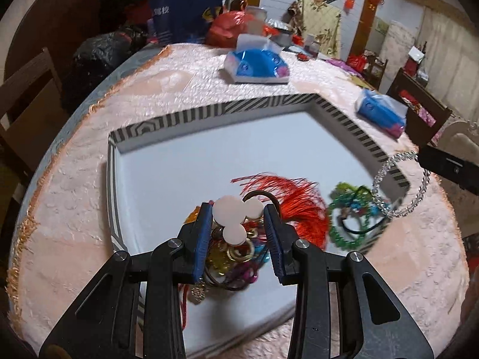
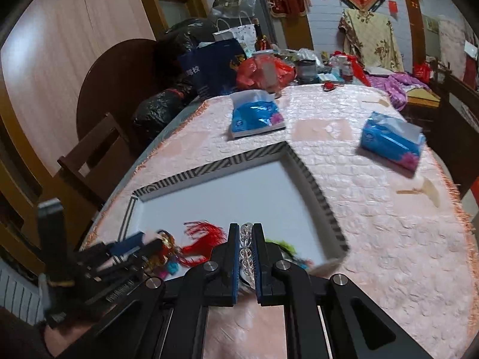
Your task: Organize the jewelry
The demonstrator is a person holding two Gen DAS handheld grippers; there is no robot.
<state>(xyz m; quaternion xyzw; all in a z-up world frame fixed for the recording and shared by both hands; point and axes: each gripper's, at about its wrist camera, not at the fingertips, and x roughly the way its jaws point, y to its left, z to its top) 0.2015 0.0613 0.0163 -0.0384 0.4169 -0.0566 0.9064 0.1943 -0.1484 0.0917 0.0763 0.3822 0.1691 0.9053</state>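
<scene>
We hold the left gripper [image 1: 238, 218] low over the near part of the tray [image 1: 194, 113], its jaws pinching a hair tie with three white discs [image 1: 236, 209] above a tangled heap of jewelry [image 1: 236, 257] with a red tassel [image 1: 296, 200]. Our right gripper [image 2: 246, 239] has its jaws pressed on a clear bead bracelet [image 1: 398, 185], which hangs over the tray's striped right rim, just beside a green bead bracelet [image 1: 347, 212]. The tray's far half lies bare and white. Beyond its rim, two blue tissue packs [image 2: 254, 113] sit on the pink tablecloth [image 2: 389, 224].
</scene>
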